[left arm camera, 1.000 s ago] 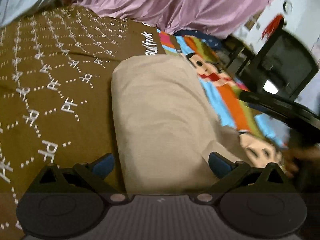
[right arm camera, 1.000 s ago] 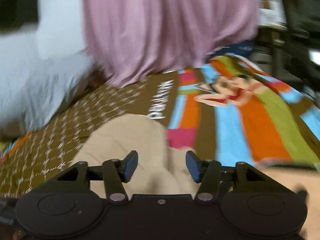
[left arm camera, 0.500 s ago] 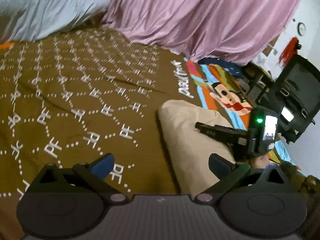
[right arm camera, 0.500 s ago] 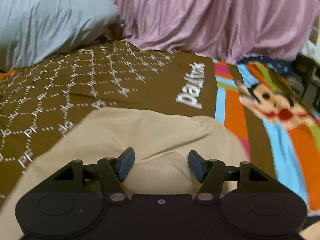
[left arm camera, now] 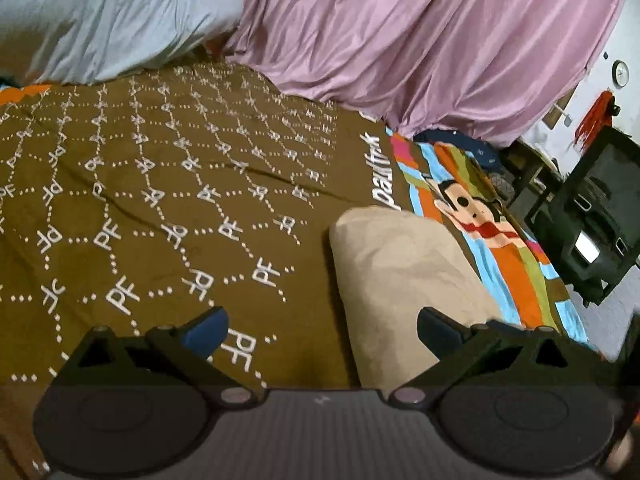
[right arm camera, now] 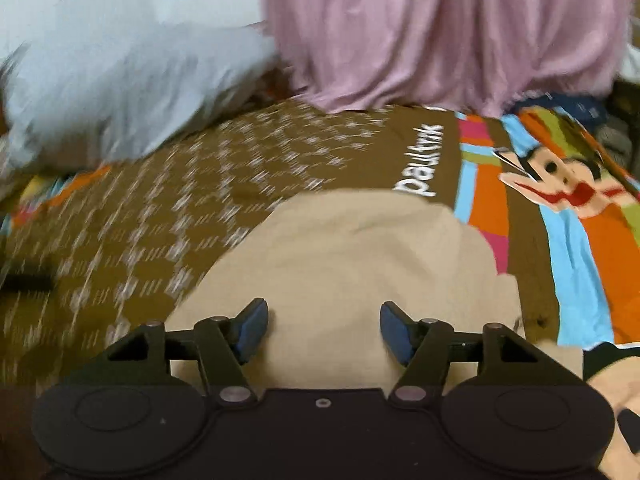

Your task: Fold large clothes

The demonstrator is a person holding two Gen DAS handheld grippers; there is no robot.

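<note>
A beige garment (left arm camera: 404, 276) lies folded into a narrow block on the brown patterned bedspread (left arm camera: 160, 200). My left gripper (left arm camera: 322, 330) is open and empty, hovering above the bedspread at the garment's left edge; its right finger is over the cloth. In the right wrist view the same beige garment (right arm camera: 352, 264) fills the middle, and my right gripper (right arm camera: 322, 330) is open and empty just above its near part.
A grey pillow (left arm camera: 112, 20) and a pink draped sheet (left arm camera: 420, 40) lie at the bed's far side. A colourful cartoon panel (left arm camera: 500, 248) covers the bed's right part. A black chair (left arm camera: 592, 216) stands beyond the right edge.
My left gripper has pulled back and swung left, so the garment sits further right in its view. The right gripper has left the left view, lifted slightly and opened wider.
</note>
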